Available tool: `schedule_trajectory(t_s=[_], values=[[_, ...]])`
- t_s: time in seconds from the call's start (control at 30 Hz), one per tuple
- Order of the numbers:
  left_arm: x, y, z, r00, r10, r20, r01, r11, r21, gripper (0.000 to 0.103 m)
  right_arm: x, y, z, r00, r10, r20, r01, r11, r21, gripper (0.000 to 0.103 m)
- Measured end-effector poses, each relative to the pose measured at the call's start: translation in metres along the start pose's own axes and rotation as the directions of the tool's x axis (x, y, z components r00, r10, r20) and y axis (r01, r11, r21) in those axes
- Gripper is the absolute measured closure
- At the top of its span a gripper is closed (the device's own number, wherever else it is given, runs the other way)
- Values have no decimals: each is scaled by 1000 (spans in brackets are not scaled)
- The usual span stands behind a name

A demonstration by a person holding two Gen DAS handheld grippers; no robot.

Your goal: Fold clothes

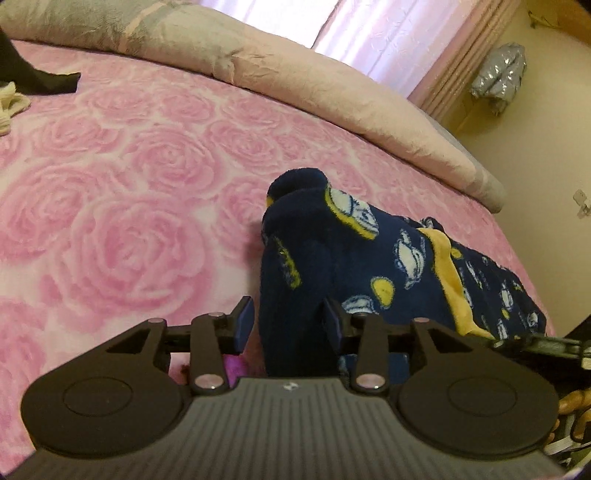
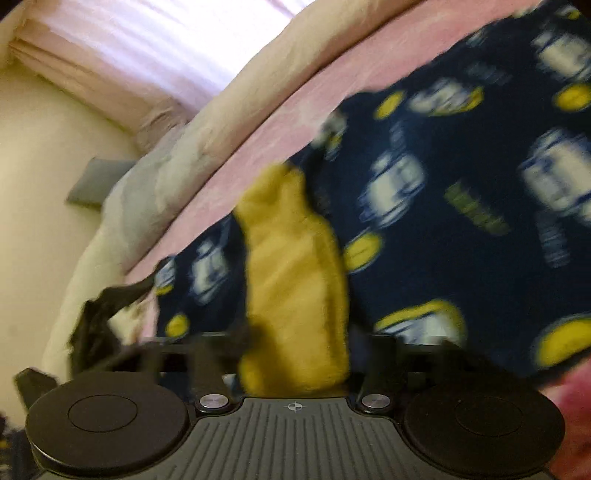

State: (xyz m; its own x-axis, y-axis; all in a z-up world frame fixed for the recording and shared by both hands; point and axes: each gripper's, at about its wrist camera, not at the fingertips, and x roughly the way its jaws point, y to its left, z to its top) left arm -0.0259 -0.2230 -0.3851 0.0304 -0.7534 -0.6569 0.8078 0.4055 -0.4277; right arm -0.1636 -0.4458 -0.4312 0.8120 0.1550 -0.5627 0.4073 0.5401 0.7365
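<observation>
A navy fleece garment (image 1: 369, 266) printed with white and yellow figures lies bunched on the pink rose bedspread (image 1: 129, 206). In the left wrist view my left gripper (image 1: 288, 314) is shut on a thick upright fold of it, one pad on each side. A yellow band (image 1: 448, 273) runs across the garment. The right wrist view is blurred by motion. There the yellow band (image 2: 295, 288) fills the space between the fingers of my right gripper (image 2: 306, 332), which looks shut on it. The navy fleece (image 2: 461, 192) spreads to its right. The right fingertips are hard to make out.
A beige and grey duvet (image 1: 295, 74) lies along the far side of the bed under pink curtains (image 1: 388, 33). A black garment (image 1: 48, 79) and a cream item (image 1: 11, 103) sit at the far left. The bed's edge (image 1: 517, 236) drops off at right.
</observation>
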Motion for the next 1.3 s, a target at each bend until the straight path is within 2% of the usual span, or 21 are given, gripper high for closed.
schedule_trajectory(t_s=[0.1,0.13,0.17,0.3,0.4,0.47,0.5,0.57,0.6,0.63,0.7,0.73,0.8,0.83,0.87,0.9,0.93,0.97,1.07,1.2,1.3], values=[[-2,-1,0,1000,-1,1,1,1000,-4,67,11,-3,1,1000,-4,-13,5,999,33,69],[-2,-2,0,1000,-3,1,3,1000,-6,67,11,-2,3,1000,-4,-6,4,999,37,86],[-3,-3,0,1000,-4,1,4,1000,-7,67,9,0,5,1000,-5,8,5,1000,27,86],[-7,-8,4,1000,-9,22,8,1000,6,67,-21,38,9,987,-16,162,44,984,-171,90],[-4,-11,5,1000,-16,20,16,1000,15,67,-46,53,3,961,-72,268,140,960,-244,90],[1,-13,4,1000,-21,12,20,1000,21,67,-50,49,-1,943,-143,300,224,940,-257,90],[4,-14,3,1000,-18,3,18,1000,20,67,-50,45,-2,938,-174,301,255,933,-255,90],[11,-17,1,1000,-14,-11,14,1000,21,68,-35,24,-3,953,-213,214,258,943,-211,89],[13,-18,1,1000,-11,-13,11,1000,26,68,-29,15,-4,956,-233,178,266,944,-194,84],[14,-20,1,1000,-9,-11,9,999,33,68,-27,11,-5,950,-257,179,290,938,-190,57],[10,-24,7,1000,-2,15,1,998,61,69,-38,15,-5,921,-294,256,343,922,-179,36],[8,-26,11,1000,1,30,-4,997,74,70,-45,21,-2,904,-302,304,364,915,-173,36],[9,-33,25,999,7,54,-13,994,109,72,-53,33,8,884,-297,362,382,904,-192,37],[11,-38,32,998,9,63,-17,992,128,76,-56,40,14,876,-287,387,387,898,-208,37],[14,-43,38,997,10,72,-21,989,149,86,-52,47,22,878,-267,397,380,894,-239,37],[18,-51,45,997,8,80,-22,984,177,89,-44,54,29,884,-256,392,376,887,-268,48],[23,-59,51,996,4,89,-22,979,204,89,-36,61,36,889,-246,386,372,880,-296,64],[30,-68,56,995,-3,99,-20,973,230,89,-26,67,42,894,-238,379,368,873,-320,68],[64,-84,65,997,9,73,-28,963,268,89,19,75,55,907,-238,348,363,860,-359,68],[123,-84,52,994,107,12,-105,938,329,88,75,51,62,885,-350,308,448,823,-351,68],[137,-75,36,994,103,41,-111,926,361,87,85,40,56,872,-355,337,473,788,-395,69]])
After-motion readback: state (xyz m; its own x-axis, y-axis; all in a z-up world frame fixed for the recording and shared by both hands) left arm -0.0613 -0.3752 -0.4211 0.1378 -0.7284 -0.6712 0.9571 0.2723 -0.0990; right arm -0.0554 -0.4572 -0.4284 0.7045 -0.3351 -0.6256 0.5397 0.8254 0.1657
